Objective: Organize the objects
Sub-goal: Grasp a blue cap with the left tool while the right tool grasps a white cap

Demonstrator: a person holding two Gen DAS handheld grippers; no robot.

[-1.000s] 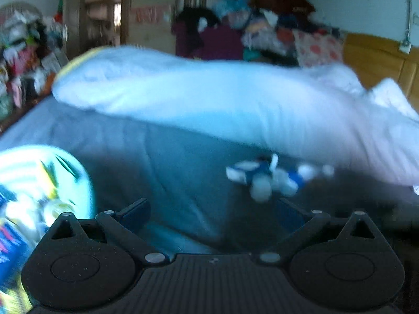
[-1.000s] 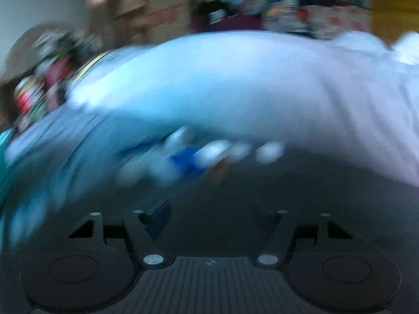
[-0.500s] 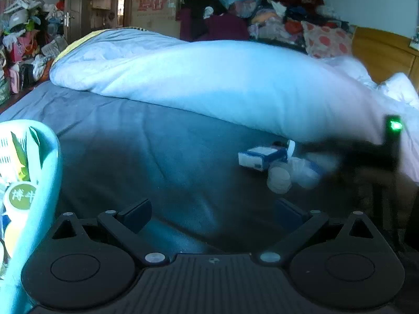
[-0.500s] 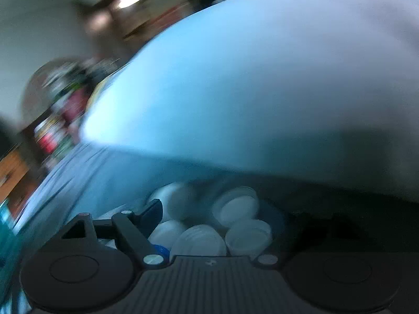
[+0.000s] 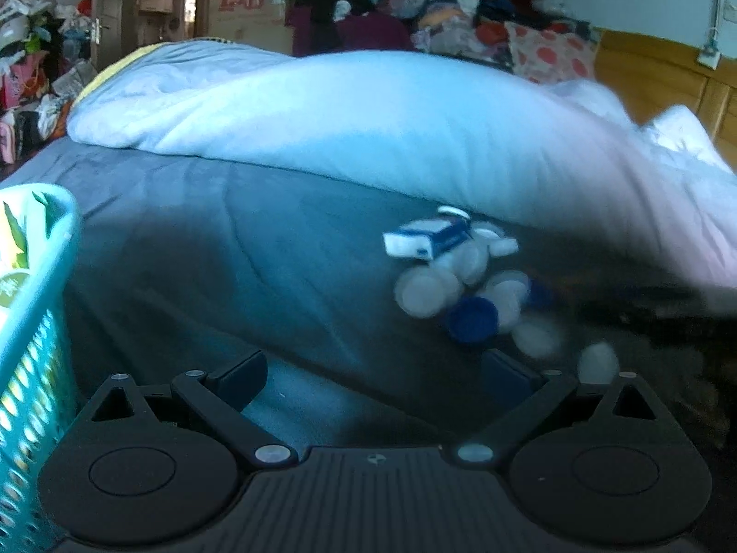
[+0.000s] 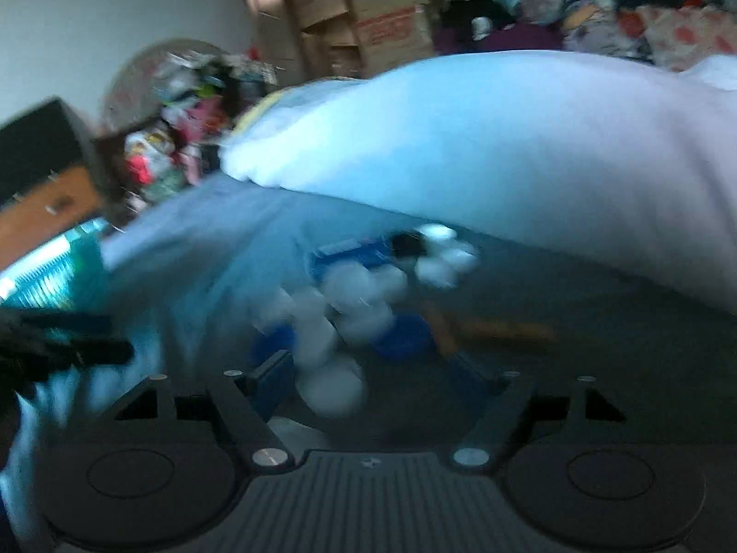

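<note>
1. Left wrist view: my bed's grey sheet (image 5: pixel 193 249) fills the frame under the white duvet (image 5: pixel 368 124), as before.
2. My teal basket (image 5: pixel 32 322) has slid further into frame at left, so the drop-off is close.
3. My left gripper (image 5: pixel 373 378) stands wide and empty; my right gripper (image 6: pixel 373 373), wide too, has pulled back from the heap.
4. White and blue bottle caps (image 5: pixel 465 295) and a small box (image 5: pixel 426 239) lie heaped beside the duvet, unsorted.

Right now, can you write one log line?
left gripper open, empty | right gripper open, blurred | caps and box pile on bed | basket left
</note>
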